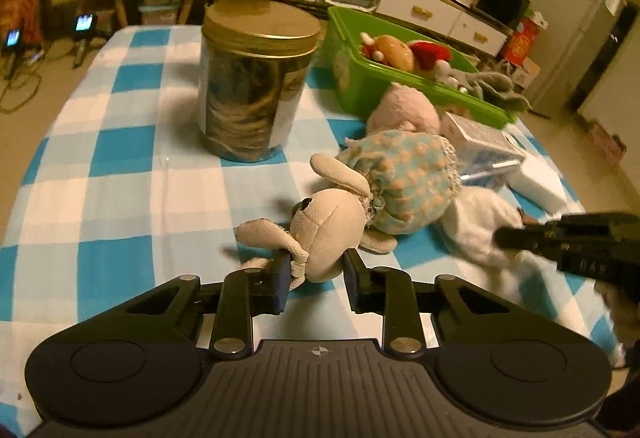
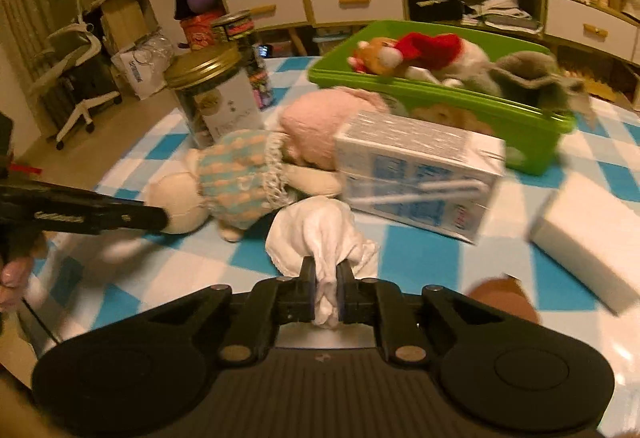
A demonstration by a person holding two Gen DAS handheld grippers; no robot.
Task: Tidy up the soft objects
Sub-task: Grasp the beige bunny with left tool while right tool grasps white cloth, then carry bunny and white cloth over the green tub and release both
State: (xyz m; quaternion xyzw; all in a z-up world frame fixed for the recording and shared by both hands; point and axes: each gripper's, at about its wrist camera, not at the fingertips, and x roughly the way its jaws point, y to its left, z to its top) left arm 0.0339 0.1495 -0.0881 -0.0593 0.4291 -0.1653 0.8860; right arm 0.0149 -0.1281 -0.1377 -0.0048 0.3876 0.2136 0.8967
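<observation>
Left gripper: closed on the head of a beige rabbit doll in a blue-and-peach knitted dress. Right gripper: pinched tight on a bunched white cloth just beside the doll. Landmark: green plastic bin, at the far side of the desk, holding a Santa-hatted plush and a grey plush that hangs over its rim. Pink plush lies against the bin's near wall; milk carton in front of the bin; gold-lidded jar left of it. Desk covered by blue-and-white checked cloth. Drawer cabinets behind the bin.
</observation>
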